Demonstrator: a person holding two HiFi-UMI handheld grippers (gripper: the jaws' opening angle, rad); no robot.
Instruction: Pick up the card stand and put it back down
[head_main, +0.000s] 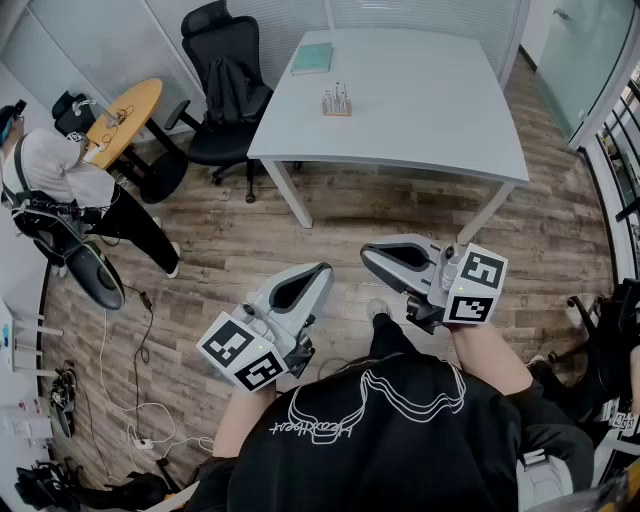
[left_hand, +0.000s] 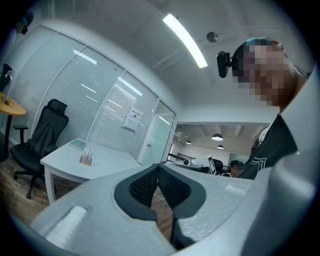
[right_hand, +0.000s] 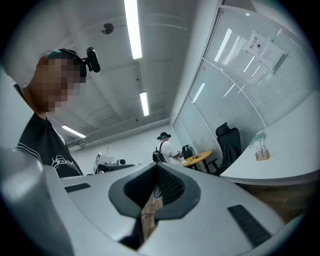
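The card stand (head_main: 336, 101), a small wooden block with upright clear holders, stands on the white table (head_main: 420, 120) far ahead of me. It also shows small at the left in the left gripper view (left_hand: 87, 159) and at the right edge in the right gripper view (right_hand: 261, 151). My left gripper (head_main: 322, 270) is held close to my body over the wooden floor, jaws shut and empty (left_hand: 158, 167). The right gripper (head_main: 368, 256) hangs beside it, tilted slightly up, also shut with nothing between its pads (right_hand: 156, 166). Both are well short of the table.
A green notebook (head_main: 313, 57) lies at the table's far left. A black office chair (head_main: 225, 90) stands left of the table, next to a round wooden table (head_main: 125, 120). A person (head_main: 50, 170) sits at far left. Cables (head_main: 140, 400) trail over the floor.
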